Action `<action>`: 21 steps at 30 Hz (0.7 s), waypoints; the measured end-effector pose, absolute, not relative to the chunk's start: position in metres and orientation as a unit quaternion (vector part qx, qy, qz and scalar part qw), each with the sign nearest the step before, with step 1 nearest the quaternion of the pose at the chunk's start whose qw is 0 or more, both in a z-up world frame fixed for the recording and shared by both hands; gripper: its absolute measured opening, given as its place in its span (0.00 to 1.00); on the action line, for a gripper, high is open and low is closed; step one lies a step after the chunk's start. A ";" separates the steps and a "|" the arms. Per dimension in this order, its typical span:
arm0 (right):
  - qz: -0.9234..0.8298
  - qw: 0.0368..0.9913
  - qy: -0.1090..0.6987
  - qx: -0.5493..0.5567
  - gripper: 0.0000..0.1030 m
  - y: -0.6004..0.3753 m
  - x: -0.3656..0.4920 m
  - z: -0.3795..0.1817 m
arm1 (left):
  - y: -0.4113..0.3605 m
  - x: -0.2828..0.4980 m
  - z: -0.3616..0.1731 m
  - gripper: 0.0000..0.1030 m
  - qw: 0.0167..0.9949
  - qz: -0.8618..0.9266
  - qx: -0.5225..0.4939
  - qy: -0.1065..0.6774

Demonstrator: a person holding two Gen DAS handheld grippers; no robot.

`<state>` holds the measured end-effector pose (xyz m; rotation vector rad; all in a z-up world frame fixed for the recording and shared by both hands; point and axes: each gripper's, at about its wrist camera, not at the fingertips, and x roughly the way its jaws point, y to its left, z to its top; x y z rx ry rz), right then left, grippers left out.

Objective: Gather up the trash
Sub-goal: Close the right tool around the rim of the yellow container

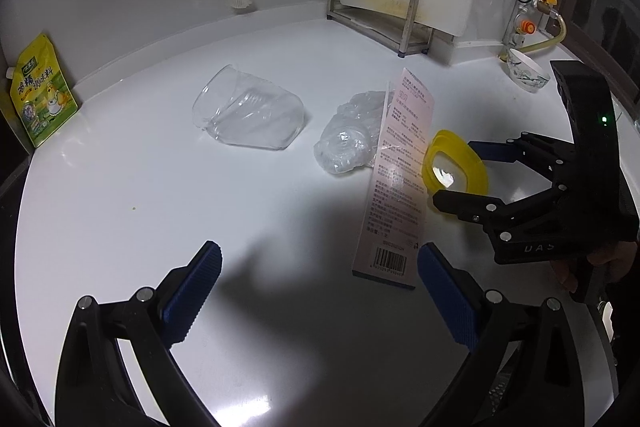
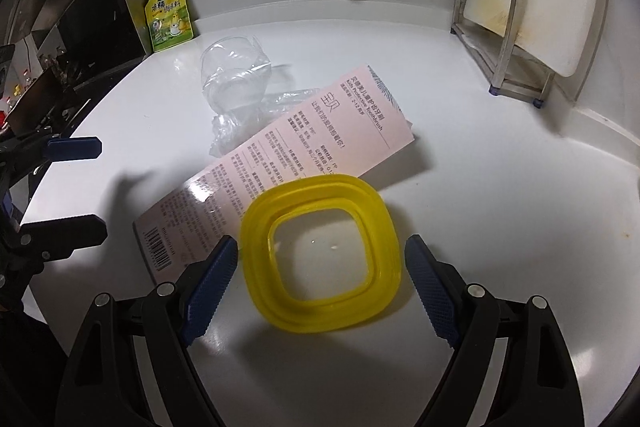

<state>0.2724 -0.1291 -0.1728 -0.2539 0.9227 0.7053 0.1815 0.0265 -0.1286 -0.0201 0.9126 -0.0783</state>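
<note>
White counter [image 2: 480, 147], yellow lid [image 2: 320, 251] between right gripper [image 2: 320, 283] fingers.

yellow ring lid [image 2: 320, 251] flat | pink card [image 2: 280, 155] beside | clear cup [image 1: 248, 119] toppled | crumpled wrap [image 1: 348, 139]

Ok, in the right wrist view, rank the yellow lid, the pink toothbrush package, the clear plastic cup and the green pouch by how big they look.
1. pink toothbrush package, the longest.
2. yellow lid; it lies nearest the camera, so it may look larger than it is.
3. clear plastic cup.
4. green pouch; it is farthest, and cup and pouch look close in size.
</note>
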 end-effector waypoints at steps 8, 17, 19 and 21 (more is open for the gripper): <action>0.336 0.831 0.429 -0.113 0.79 -0.126 0.277 -0.178 | 0.027 0.186 -0.132 0.94 0.895 -0.040 -0.009 0.445; 0.332 0.832 0.427 -0.128 0.70 -0.123 0.277 -0.180 | 0.027 0.188 -0.132 0.94 0.894 -0.041 -0.010 0.446; 0.331 0.832 0.427 -0.122 0.70 -0.126 0.276 -0.179 | 0.025 0.188 -0.131 0.94 0.894 -0.042 -0.009 0.446; 0.326 0.836 0.427 -0.115 0.69 -0.129 0.274 -0.178 | 0.023 0.187 -0.131 0.94 0.894 -0.043 -0.009 0.447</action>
